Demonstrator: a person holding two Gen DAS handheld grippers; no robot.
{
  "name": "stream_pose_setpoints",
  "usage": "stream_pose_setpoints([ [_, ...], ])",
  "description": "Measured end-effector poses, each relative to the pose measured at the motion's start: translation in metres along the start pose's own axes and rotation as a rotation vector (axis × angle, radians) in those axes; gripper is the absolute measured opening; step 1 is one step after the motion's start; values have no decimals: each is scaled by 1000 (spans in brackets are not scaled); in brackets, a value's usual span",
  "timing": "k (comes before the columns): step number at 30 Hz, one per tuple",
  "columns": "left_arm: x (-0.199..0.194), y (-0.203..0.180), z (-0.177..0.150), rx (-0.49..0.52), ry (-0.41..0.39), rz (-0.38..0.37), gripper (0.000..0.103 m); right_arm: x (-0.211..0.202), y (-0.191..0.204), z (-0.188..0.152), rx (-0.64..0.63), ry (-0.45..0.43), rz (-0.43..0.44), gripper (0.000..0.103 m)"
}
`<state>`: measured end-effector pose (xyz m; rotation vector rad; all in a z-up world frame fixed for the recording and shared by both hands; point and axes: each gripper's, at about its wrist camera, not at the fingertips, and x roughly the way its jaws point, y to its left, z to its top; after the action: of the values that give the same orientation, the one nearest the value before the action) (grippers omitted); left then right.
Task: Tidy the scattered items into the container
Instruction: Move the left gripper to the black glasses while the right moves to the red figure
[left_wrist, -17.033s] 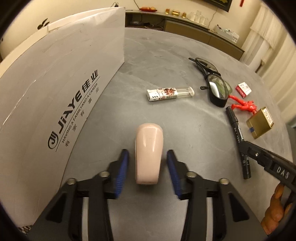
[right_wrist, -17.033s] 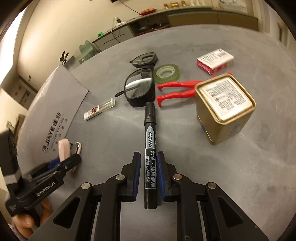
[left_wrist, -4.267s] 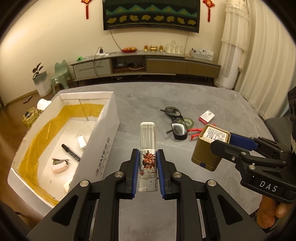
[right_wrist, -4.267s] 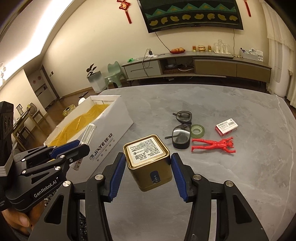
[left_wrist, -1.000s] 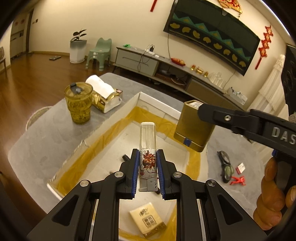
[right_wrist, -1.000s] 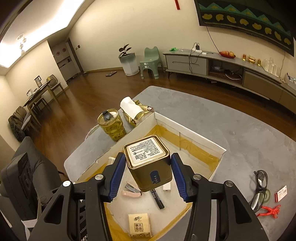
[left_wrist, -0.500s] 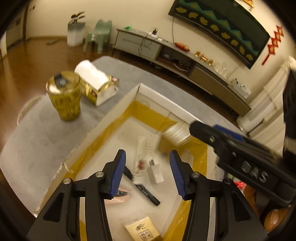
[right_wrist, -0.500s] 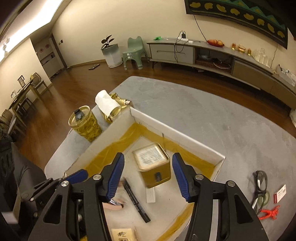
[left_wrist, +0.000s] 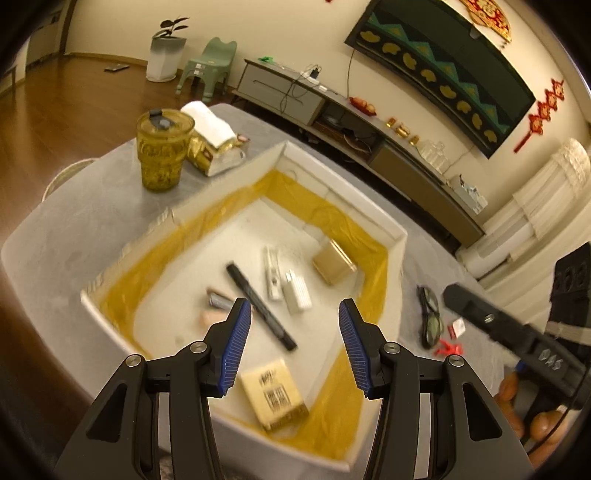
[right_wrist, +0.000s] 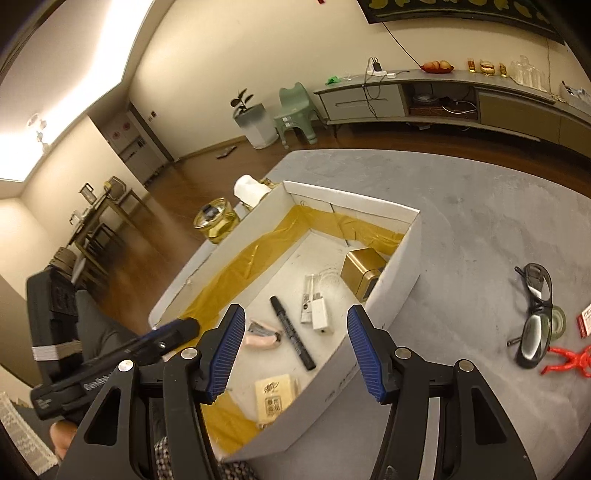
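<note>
Both claws hang over the white box (right_wrist: 402, 258) that serves as the container, and both are empty: the left claw (left_wrist: 292, 345) has its blue pads spread wide with nothing between them, and the right claw (right_wrist: 296, 354) stands just as wide and bare. That fits a drop-off point, with the claws held above the open top so that things fall clear of the walls and land on the yellow-taped floor. The gold tin (right_wrist: 364, 271) sits in the far corner against the right-hand wall, on its side as far as the blurred left view lets me judge. The clear tube (left_wrist: 272, 273) lies near the middle beside a white plug (left_wrist: 295, 291), with a black marker (right_wrist: 291, 338) running diagonally across the floor, a pink item (right_wrist: 260, 338) near it and a yellow packet (right_wrist: 275, 398) at the near end. Still out on the grey worktop (right_wrist: 461, 221) to the right of the box are the glasses (right_wrist: 535, 317), a tape roll (right_wrist: 559, 321) partly under them, a red figure (right_wrist: 569, 360) and a small red-and-white box (right_wrist: 585, 319), so the tidying looks roughly half done. With both claws free, the sensible next reach is toward that cluster.
</note>
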<state>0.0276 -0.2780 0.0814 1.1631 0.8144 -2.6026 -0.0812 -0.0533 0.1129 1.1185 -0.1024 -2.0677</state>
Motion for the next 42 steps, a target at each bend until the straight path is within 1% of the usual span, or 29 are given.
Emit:
stream_pose_setpoints([
  [5,1,-25,-30,59,38,12,52,-26,-6,-15,11,-18,31,59],
  [12,-1,-56,-59,119,74,32,53,-56,-18,-37,27,-31,66,59],
  [18,0,-80,-77,169,99,53,53,-80,-29,-64,22,-30,95,59],
  [22,3,-101,-84,206,98,77,53,-92,-45,-77,51,-42,101,59],
  [25,6,-118,-90,234,106,71,53,-102,-59,-83,82,-59,106,59],
  [28,6,-141,-95,288,97,86,53,-112,-74,-88,109,-82,112,59],
  [33,12,-178,-103,367,95,80,53,-123,-104,-92,171,-114,101,59],
  [42,47,-228,-115,435,136,52,53,-125,-163,-103,316,-115,31,59],
])
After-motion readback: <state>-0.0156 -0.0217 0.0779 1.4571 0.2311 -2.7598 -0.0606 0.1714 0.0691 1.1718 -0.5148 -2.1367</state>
